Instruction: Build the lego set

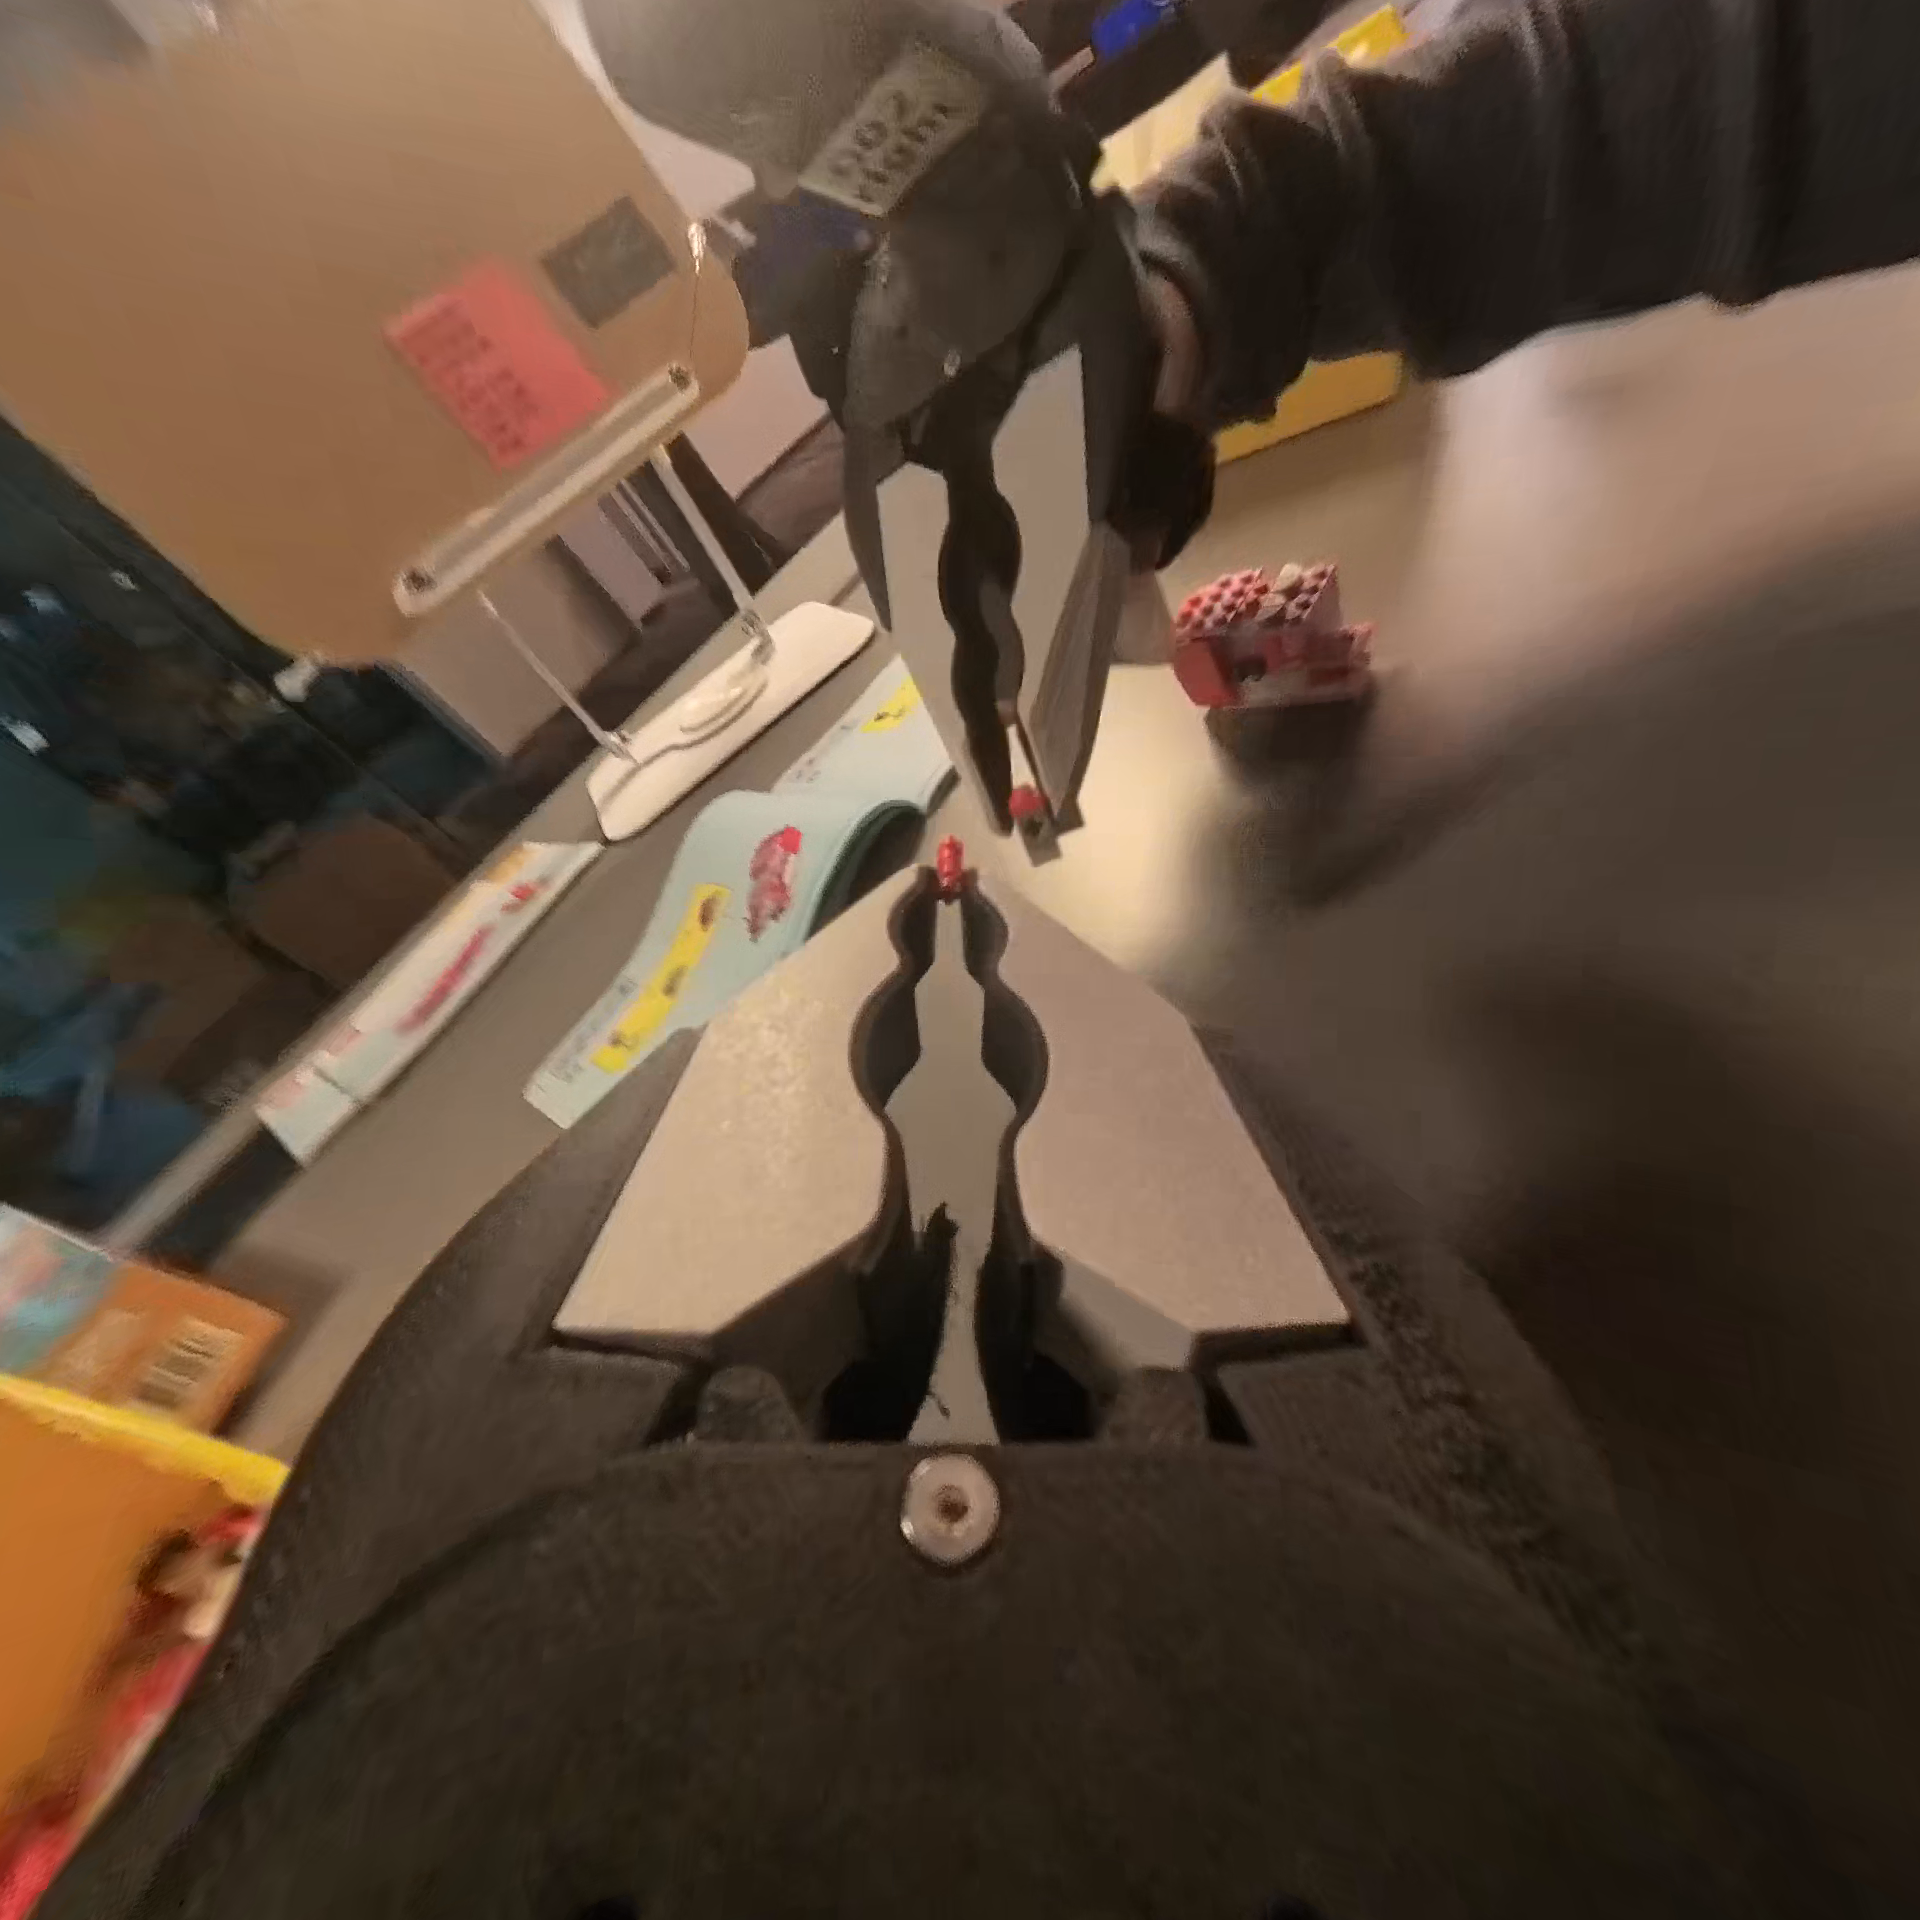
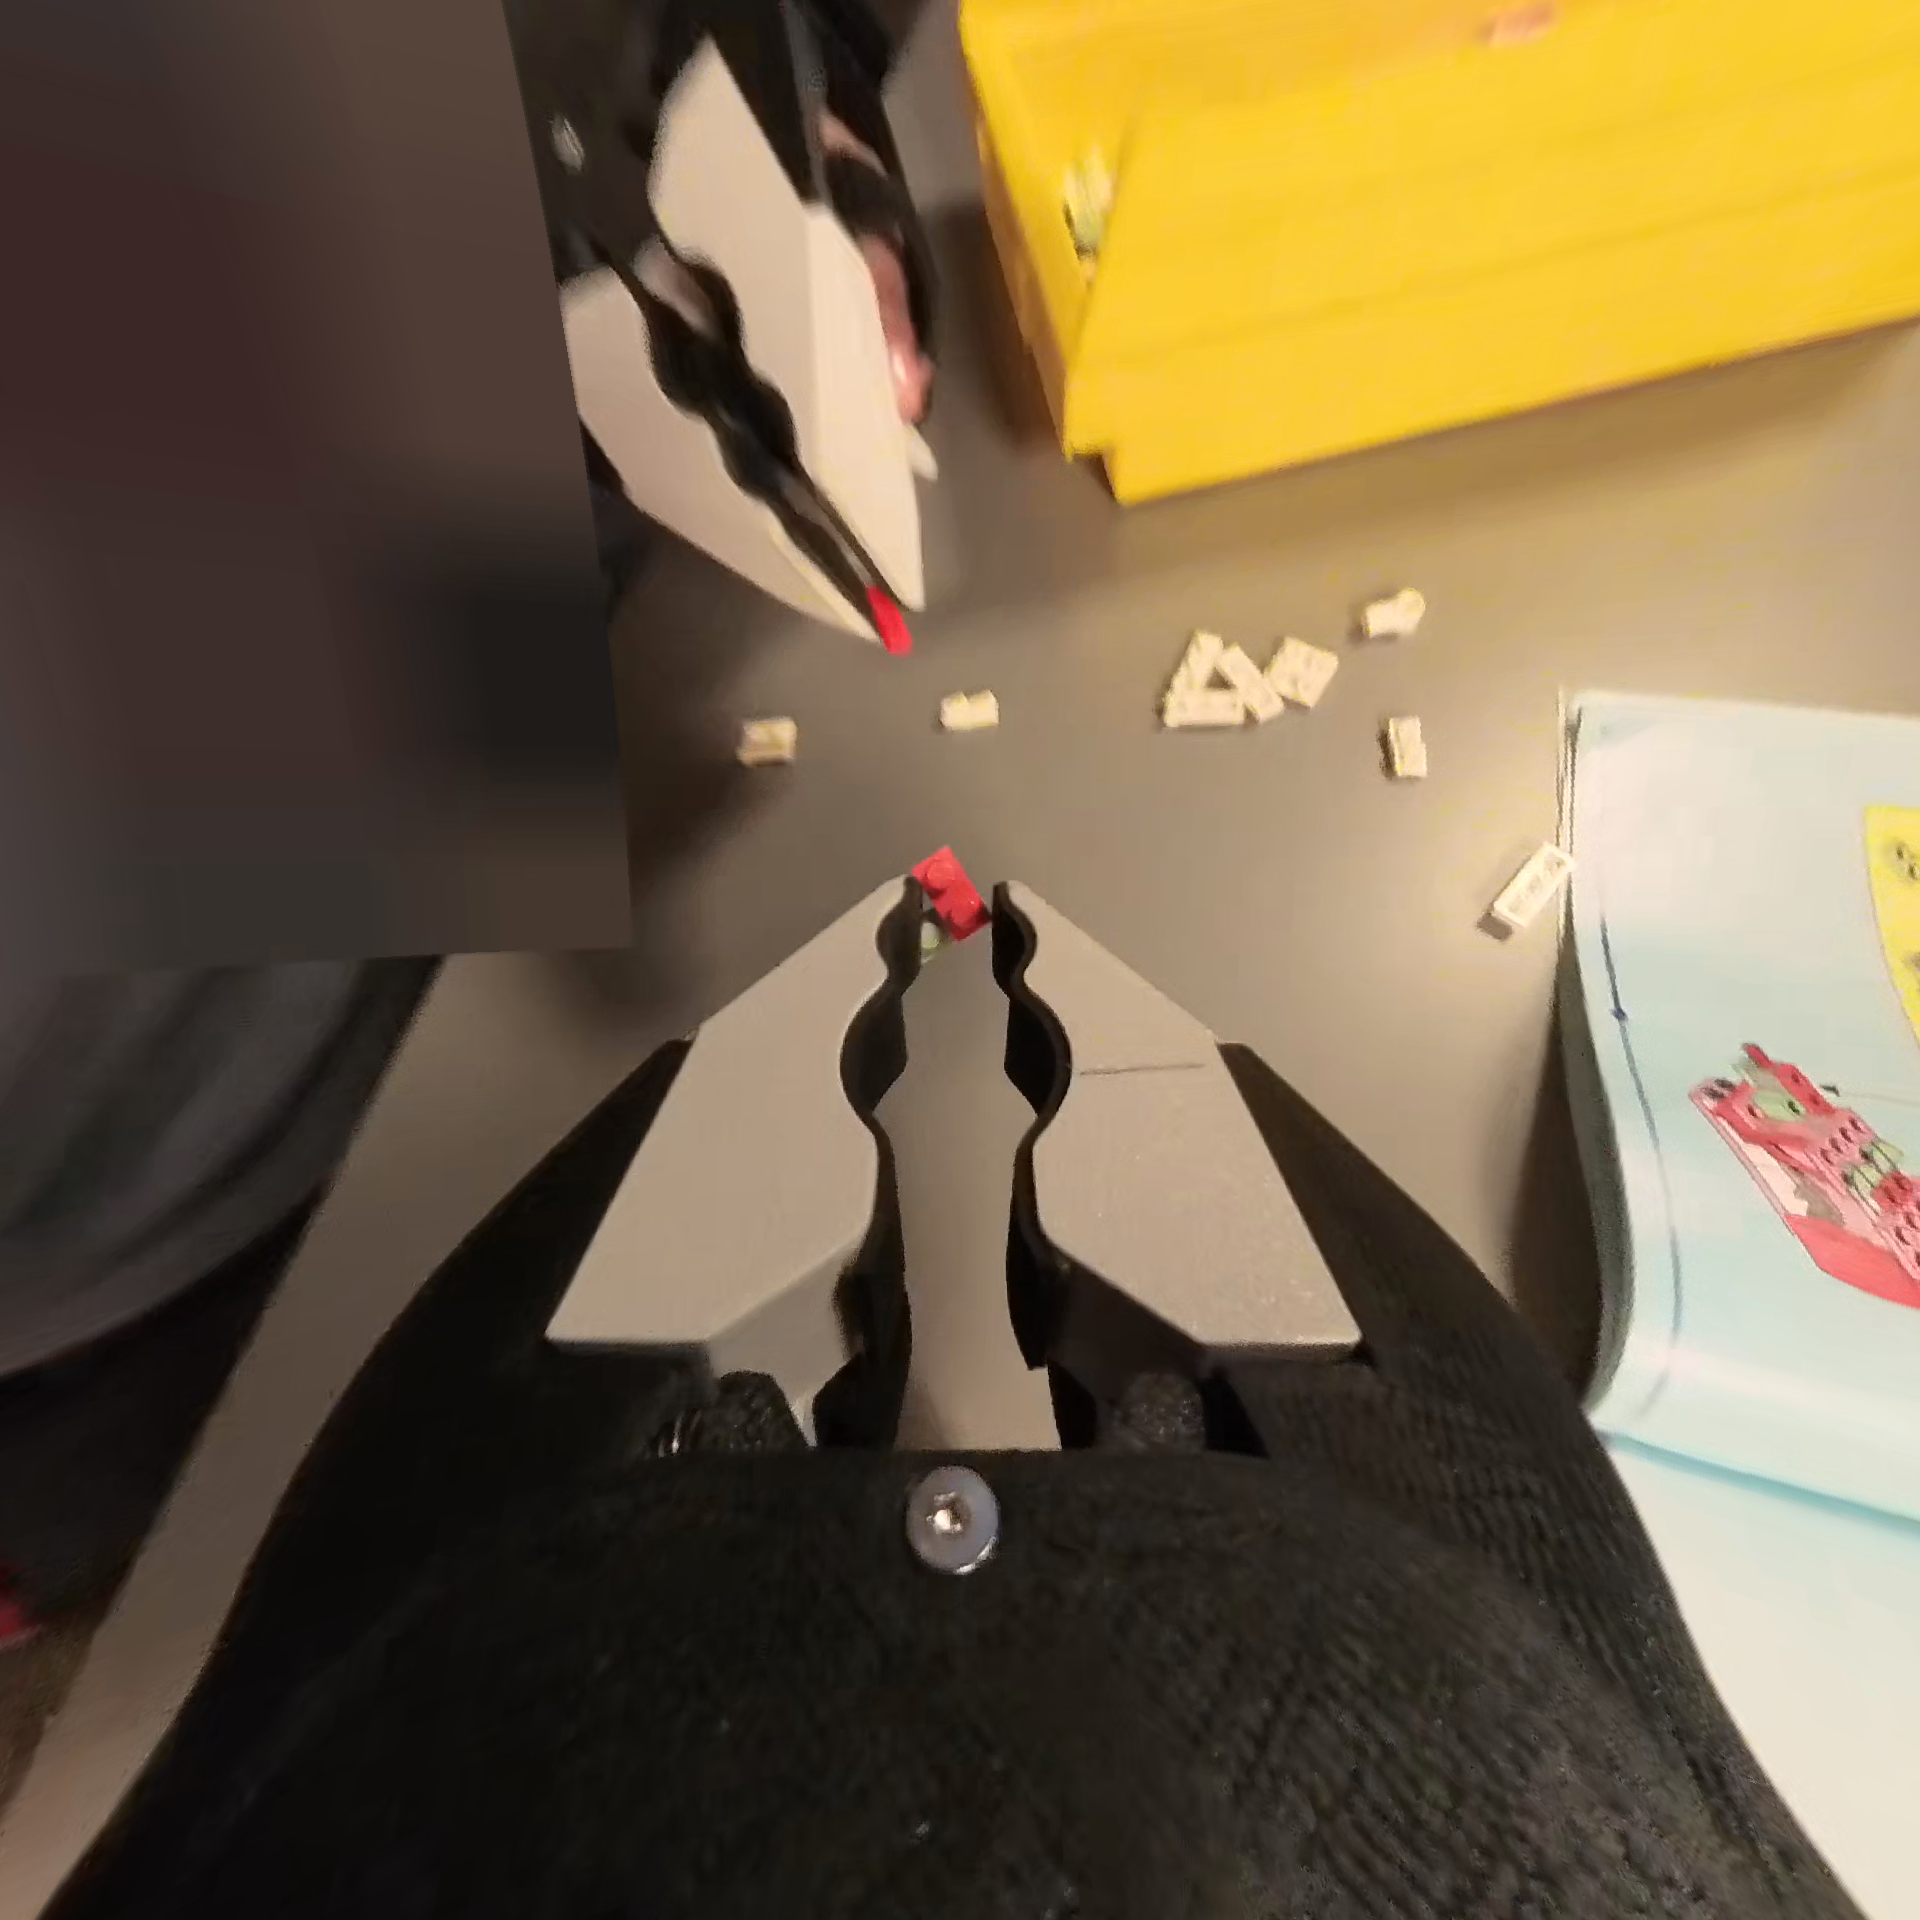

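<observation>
- The left gripper (image 1: 951, 902) has its grey fingers (image 1: 831, 997) clenched on a small red plastic toy piece (image 1: 949, 868) that pokes out past the tips; the right wrist view shows the same piece as a thin red plate (image 2: 888, 621) nipped at the tips of that gripper.
- The right gripper (image 2: 951, 906) grasps a small red studded plastic brick (image 2: 951, 904) lying slantwise between its fingers (image 2: 1049, 966), both tips pressing on it; a pale green bit shows just under the brick.
- In the left wrist view the right gripper (image 1: 1029, 816) comes down from above in a dark-gloved hand (image 1: 1164, 436), its red brick close to the left gripper's piece but apart from it.
- Both held pieces hang above the grey bench (image 2: 1195, 883), not resting on it.
- Loose small white plastic bricks (image 2: 1236, 681) lie scattered on the bench beyond the right gripper.
- A yellow plastic bin (image 2: 1455, 260) stands at the far side, well apart from the fingers.
- A pale blue open instruction booklet (image 2: 1766, 987) lies at the right of the bench.
- A partly built red brick model (image 1: 1273, 644) sits on the bench near the right gripper.
- A brown cardboard panel on a clear stand (image 1: 312, 312) rises beyond the booklet.
</observation>
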Tool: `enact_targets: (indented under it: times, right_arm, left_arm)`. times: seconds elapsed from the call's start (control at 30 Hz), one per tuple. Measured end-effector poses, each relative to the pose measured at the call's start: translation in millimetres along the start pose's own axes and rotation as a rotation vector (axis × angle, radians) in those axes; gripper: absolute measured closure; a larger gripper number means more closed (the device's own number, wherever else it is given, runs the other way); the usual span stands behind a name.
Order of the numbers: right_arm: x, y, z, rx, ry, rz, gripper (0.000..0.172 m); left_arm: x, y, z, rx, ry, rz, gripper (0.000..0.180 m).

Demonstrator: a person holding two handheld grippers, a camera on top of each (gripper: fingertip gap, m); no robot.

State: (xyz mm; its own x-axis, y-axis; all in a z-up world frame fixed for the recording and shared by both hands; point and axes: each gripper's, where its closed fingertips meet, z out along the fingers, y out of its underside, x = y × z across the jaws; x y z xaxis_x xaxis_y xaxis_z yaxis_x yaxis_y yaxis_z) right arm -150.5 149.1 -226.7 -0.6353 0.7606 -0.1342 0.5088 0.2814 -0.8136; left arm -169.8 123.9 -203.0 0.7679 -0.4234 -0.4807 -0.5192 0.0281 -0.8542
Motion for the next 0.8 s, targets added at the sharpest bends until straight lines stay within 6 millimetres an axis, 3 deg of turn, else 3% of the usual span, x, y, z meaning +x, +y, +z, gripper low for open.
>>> enact_targets:
  times: [0.13,0.3,0.57,0.8]
  right_arm:
    - [-12,-18,-14,0.097,-0.042,0.033,0.160]
    - [-10,-20,-22,0.110,0.010,0.024,0.160]
    - [-4,-11,-22,0.064,0.092,0.007,0.161]
    - [3,0,-17,0.005,0.147,-0.011,0.161]
  left_arm:
    - [0,-11,9,0.012,-0.030,0.261,0.177]
    - [8,-29,19,0.069,-0.043,0.455,0.177]
    - [10,-17,36,-0.022,-0.102,0.722,0.178]
    - [13,-5,43,-0.038,-0.138,0.774,0.178]
